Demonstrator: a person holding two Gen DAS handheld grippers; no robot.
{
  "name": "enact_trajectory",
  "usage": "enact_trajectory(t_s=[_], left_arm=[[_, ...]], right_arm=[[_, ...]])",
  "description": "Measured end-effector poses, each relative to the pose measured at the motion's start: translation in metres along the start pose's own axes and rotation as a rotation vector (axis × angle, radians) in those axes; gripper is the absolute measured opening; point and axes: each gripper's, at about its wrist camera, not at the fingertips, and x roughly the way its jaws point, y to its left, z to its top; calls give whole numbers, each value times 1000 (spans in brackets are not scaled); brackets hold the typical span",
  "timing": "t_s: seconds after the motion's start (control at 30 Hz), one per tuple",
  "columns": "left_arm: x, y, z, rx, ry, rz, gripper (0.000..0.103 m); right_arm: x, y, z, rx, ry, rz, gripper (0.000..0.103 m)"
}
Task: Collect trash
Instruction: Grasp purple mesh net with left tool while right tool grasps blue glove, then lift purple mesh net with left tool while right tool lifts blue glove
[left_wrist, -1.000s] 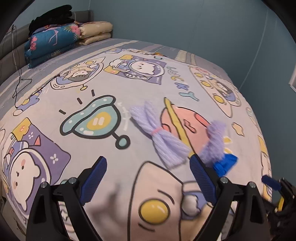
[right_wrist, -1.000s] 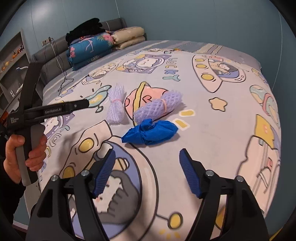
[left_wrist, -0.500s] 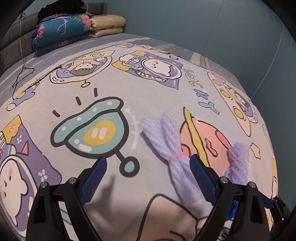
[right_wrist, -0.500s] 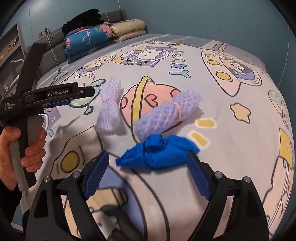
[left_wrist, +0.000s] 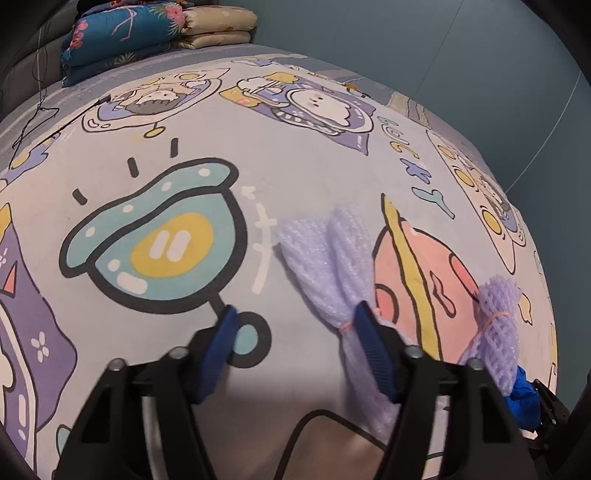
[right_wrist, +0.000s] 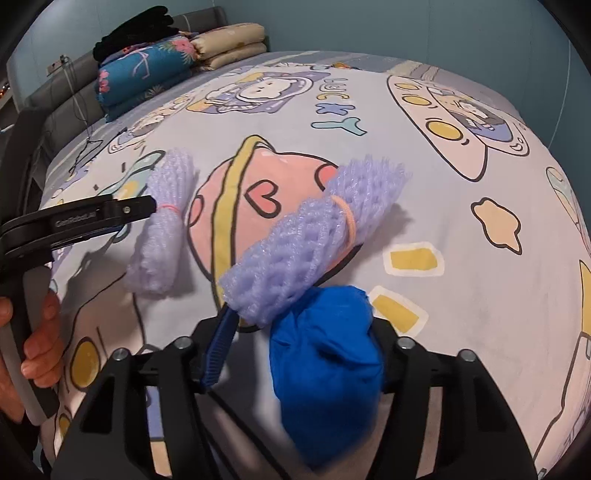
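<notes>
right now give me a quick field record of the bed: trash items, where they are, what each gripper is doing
surface: cartoon-print bedspread
trash: two purple foam nets, one blue wad
left net: lying flat, banded at the middle
right net: near end resting against the blue wad
left gripper: jaws closing, nothing between them; the left net lies under its right finger
right gripper: jaws closing around the blue wad

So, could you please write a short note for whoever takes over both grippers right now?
Left gripper: fingers closing over bare sheet; the banded pale lilac foam net bundle lies against the outer side of one finger, not between them.
Right gripper: fingers closing around the crumpled blue plastic bag; contact unclear.
The second purple foam net bundle lies on the cartoon-print bed sheet, touching the bag.
Done: nothing visibly collected.
Left: grasp and collect all three pieces.
</notes>
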Motion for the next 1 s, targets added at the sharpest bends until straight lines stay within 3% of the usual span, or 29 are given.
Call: enact_trajectory(t_s=[0.03,0.1,0.17,0.23,0.4,0.67,1.0], left_arm=[[0,-1,0,3,-3,-5,44],[0,-5,1,2,2,-19,17],[-1,-8,2,5,1,-31,2],[-3,-12,2,18,-9,-27,1],[-15,-13,1,24,-27,-54,1],[-43,-7,3,18,-66,-75,1],[-46,-16,-5,53,-45,-68,1]], right_arm=[[0,0,0,2,-3,-8,41],[1,-3,1,17,-7,-20,29],[2,-8,2,42,-5,-21,22],[1,-12,2,60,-9,-12,15],[-5,-20,5,97,-21,15,9],[-32,-27,8,117,-72,21,7],[-58,-37,6,134,-104,25,7]])
